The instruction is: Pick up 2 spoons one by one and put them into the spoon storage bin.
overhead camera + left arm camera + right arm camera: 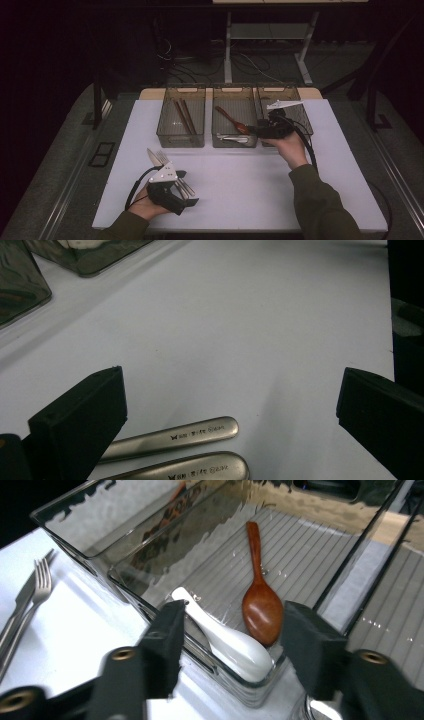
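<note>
My right gripper (257,131) hangs at the near right corner of the middle clear bin (234,89). In the right gripper view its jaws (232,630) stand open over the bin's near wall. A white ceramic spoon (230,642) lies on the bin floor in line with the gap, untouched, beside a brown wooden spoon (261,605). My left gripper (187,188) rests low at the table's near left, open wide (230,405). Two metal handles (175,436) of a fork and knife (157,157) lie on the table between its jaws.
Three clear bins stand in a row at the far side of the white table (250,185). The left bin (184,89) holds dark chopsticks (184,116). The right bin (280,89) sits behind my right hand. The fork (37,587) lies left of the bins.
</note>
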### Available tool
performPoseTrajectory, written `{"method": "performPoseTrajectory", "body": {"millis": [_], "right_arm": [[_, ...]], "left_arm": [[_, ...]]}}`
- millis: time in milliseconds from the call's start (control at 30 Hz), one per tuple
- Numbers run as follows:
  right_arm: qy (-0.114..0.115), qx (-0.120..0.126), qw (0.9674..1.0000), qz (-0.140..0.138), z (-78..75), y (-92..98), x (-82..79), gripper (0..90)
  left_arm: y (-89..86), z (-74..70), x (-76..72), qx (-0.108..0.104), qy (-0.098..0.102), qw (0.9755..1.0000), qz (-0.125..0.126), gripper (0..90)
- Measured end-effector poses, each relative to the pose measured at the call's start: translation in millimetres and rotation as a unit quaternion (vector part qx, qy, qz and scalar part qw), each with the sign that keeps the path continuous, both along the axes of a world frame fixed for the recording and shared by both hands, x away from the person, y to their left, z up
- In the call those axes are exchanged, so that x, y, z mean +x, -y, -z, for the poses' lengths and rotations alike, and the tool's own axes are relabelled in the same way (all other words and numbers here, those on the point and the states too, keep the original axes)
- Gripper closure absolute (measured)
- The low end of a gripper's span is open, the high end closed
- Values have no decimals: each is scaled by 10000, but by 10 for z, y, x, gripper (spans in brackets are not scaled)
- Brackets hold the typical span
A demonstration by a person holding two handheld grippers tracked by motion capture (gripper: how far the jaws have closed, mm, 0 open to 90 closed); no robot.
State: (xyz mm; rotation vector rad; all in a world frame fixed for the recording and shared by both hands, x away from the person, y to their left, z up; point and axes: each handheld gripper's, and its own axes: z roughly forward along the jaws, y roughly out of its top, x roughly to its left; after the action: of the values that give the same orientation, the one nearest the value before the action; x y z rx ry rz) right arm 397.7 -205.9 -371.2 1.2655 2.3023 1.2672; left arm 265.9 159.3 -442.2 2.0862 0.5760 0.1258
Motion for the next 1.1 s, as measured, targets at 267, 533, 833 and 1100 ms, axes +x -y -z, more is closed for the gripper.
{"method": "performPoseTrajectory", "body": {"millis": [267,533,833,1100], "right_arm": [[164,219,9993,-244,45,156,-199,294],[155,200,9997,-46,156,262,-369,189],[98,264,9995,-159,351,474,-595,188],[150,273,9991,-283,502,613,-834,188]], "left_arm": [[0,1,-1,-10,-22,10000,-31,0],[-10,-1,5,33,-10,10000,-7,0],[-13,0,12,53,-11,10000,-19,0],[-20,-3,7,57,10,10000,-27,0]]}}
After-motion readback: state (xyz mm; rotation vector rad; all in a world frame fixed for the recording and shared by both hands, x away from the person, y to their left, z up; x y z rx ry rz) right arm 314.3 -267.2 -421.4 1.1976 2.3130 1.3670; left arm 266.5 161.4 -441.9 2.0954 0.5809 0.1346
